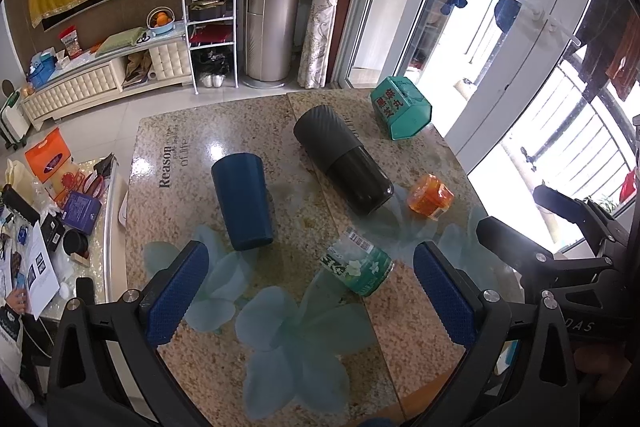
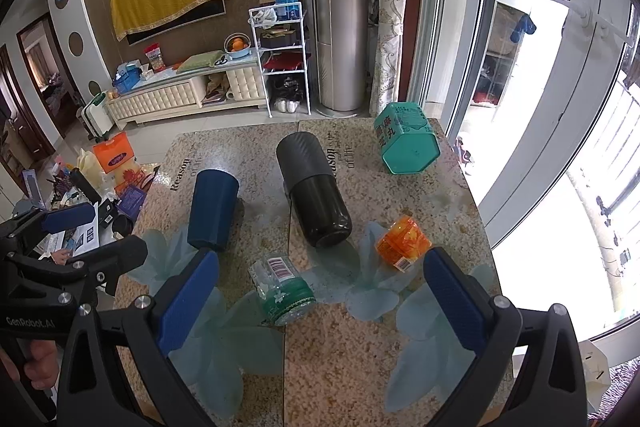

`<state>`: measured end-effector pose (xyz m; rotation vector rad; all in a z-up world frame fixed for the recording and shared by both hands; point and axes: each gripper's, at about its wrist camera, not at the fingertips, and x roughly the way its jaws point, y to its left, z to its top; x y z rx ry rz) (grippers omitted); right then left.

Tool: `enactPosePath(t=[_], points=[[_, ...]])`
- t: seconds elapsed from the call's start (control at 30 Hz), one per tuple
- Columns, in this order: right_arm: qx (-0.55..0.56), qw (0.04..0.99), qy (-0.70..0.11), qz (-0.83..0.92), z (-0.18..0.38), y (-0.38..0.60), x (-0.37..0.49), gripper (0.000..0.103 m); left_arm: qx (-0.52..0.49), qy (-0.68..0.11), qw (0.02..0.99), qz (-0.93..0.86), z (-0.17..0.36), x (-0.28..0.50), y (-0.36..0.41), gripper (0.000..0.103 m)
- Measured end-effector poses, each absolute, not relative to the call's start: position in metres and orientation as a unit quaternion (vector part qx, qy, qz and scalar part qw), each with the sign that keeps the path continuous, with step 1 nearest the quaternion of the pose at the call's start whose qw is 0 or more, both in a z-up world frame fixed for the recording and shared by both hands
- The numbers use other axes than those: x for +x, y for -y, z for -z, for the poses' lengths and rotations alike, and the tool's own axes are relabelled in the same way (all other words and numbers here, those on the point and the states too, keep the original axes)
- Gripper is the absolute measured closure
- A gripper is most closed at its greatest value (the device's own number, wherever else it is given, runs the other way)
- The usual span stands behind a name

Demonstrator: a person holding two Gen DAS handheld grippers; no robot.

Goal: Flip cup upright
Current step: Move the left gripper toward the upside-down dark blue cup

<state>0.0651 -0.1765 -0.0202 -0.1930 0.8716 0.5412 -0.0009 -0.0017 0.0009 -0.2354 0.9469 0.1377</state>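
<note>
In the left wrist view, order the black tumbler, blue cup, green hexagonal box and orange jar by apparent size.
1. black tumbler
2. blue cup, close behind it, though it lies nearer the camera
3. green hexagonal box, farthest away, so its rank is unsure
4. orange jar

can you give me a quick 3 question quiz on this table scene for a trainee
1. True or false: the blue cup stands upright on the table.
2. Which item lies nearest the right gripper? A) green hexagonal box B) clear jar with green label C) black tumbler
3. Fill in: the left gripper is ____ and holds nothing.

Key:
1. False; it lies on its side.
2. B
3. open
</note>
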Motion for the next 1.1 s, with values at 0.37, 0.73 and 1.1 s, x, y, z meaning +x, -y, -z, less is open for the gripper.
enactPosePath(t=[0.37, 0.73, 1.1], points=[[-0.093, 0.866, -0.417, -0.258, 0.017, 0.178, 0.066, 0.0, -0.114, -0.455, 0.881, -0.066, -0.001, -0.002, 0.002, 0.0], [-0.093, 0.866, -0.419, -0.255, 0.021, 0.181, 0.064, 0.0, -0.114, -0.455, 0.881, -0.064, 0.002, -0.002, 0.002, 0.0], [-0.095, 0.862, -0.426, -0.257, 0.025, 0.179, 0.066, 0.0, -0.118, -0.469, 0.873, -0.059, 0.01, 0.006, -0.004, 0.0]])
